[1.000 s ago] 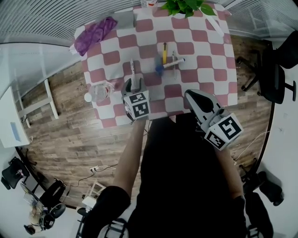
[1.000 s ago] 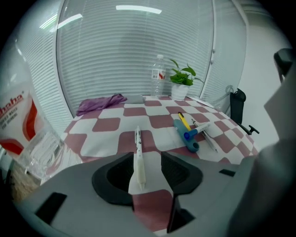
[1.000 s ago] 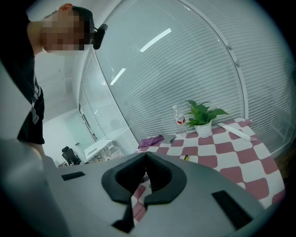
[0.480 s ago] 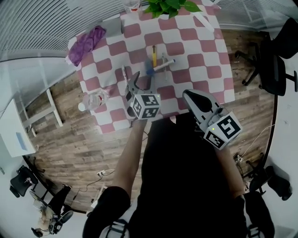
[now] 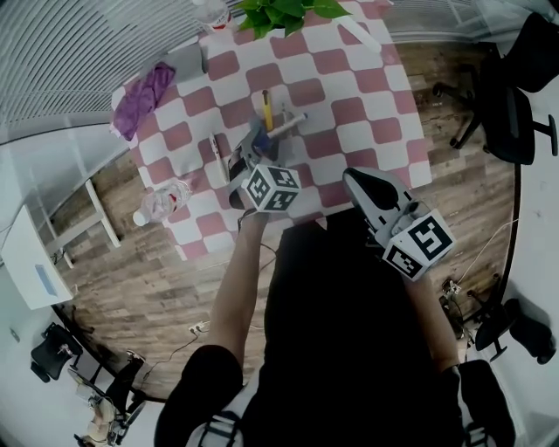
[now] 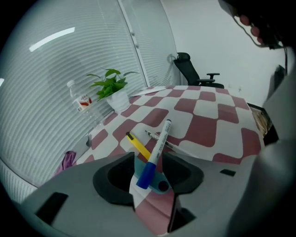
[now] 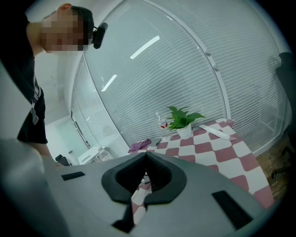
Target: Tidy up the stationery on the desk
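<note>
1. The left claw (image 5: 251, 150) hangs over the checked table (image 5: 349, 87), on the person's side of the plant (image 5: 279, 10), and is tipped steeply down. Its jaws stand wide apart and have just been opening. They press on nothing, though the marker's blue cap shows in the gap.
2. The marker (image 6: 155, 155), white with a blue cap, lies flat mid-table, well short of the plant. Its cap end is nearest the left claw. Its long axis runs away from the claw and points to the right of the plant, so the jaws sit either side of the barrel, set to close across it.
3. The right claw (image 5: 356, 182) is clenched and empty, at the table edge farthest from the plant. The left is plainly the nearer one.
4. In the way, a yellow pen (image 6: 138, 146) meets the marker at the cap end in a narrow V. A thin pen (image 6: 150, 134) crosses under the barrel on the plant side. A small blue-green thing (image 6: 159, 181) sits under the cap; I cannot tell what it is. Closing at the cap would likely catch the yellow pen too.
5. Farther off, a water bottle (image 6: 79, 99) stands just left of the plant, and a purple cloth (image 5: 144, 87) lies at the corner well left of it.
</note>
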`<action>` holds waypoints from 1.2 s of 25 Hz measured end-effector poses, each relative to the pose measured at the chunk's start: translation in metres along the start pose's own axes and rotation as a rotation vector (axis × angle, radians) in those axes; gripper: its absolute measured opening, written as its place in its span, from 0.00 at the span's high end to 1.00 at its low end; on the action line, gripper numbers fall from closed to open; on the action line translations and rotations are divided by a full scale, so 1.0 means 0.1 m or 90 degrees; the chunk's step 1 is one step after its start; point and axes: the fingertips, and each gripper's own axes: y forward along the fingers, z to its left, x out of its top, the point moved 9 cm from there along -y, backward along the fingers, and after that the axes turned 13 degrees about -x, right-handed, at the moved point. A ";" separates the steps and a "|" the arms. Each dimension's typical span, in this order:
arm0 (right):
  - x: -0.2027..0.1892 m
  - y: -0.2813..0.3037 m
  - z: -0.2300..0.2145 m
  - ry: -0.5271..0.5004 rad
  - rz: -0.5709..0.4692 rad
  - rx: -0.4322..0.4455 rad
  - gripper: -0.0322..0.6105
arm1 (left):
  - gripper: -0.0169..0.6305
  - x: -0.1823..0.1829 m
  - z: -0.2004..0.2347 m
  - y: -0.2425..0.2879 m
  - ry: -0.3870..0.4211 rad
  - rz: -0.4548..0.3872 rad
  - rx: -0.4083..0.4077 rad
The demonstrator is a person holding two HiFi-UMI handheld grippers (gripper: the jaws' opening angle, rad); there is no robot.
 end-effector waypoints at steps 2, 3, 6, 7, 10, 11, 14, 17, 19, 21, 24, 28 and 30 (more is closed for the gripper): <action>0.01 -0.01 -0.05 0.003 -0.001 0.000 0.92 | 0.66 0.03 -0.02 0.05 0.033 0.021 0.000; 0.01 -0.01 -0.07 0.005 -0.001 0.001 0.92 | 0.67 0.04 -0.03 0.08 0.044 0.029 -0.001; 0.02 -0.01 -0.12 0.011 -0.002 0.005 0.92 | 0.73 0.05 -0.06 0.12 0.065 0.045 -0.002; 0.03 -0.02 -0.13 0.013 -0.003 0.006 0.92 | 0.75 0.05 -0.06 0.12 0.070 0.047 -0.001; 0.03 -0.03 -0.18 0.018 -0.004 0.007 0.92 | 0.79 0.05 -0.08 0.13 0.079 0.049 -0.005; 0.04 -0.04 -0.20 0.020 -0.005 0.007 0.92 | 0.80 0.05 -0.08 0.13 0.080 0.050 -0.004; 0.04 -0.05 -0.23 0.025 -0.005 0.009 0.92 | 0.82 0.05 -0.09 0.13 0.088 0.055 0.001; 0.05 -0.06 -0.25 0.026 -0.005 0.012 0.92 | 0.83 0.06 -0.10 0.13 0.097 0.060 0.005; 0.05 -0.06 -0.26 0.025 -0.005 0.015 0.92 | 0.83 0.06 -0.11 0.12 0.097 0.059 0.008; 0.06 -0.05 -0.26 0.023 -0.005 0.019 0.92 | 0.84 0.07 -0.11 0.09 0.089 0.048 0.016; 0.09 -0.05 -0.26 0.021 -0.005 0.026 0.92 | 0.84 0.10 -0.08 0.03 0.053 0.017 0.028; 0.11 -0.02 -0.24 0.016 -0.001 0.040 0.92 | 0.84 0.12 -0.01 -0.12 -0.011 -0.026 0.055; 0.12 0.01 -0.22 0.012 0.002 0.050 0.92 | 0.84 0.11 0.02 -0.19 -0.044 -0.040 0.068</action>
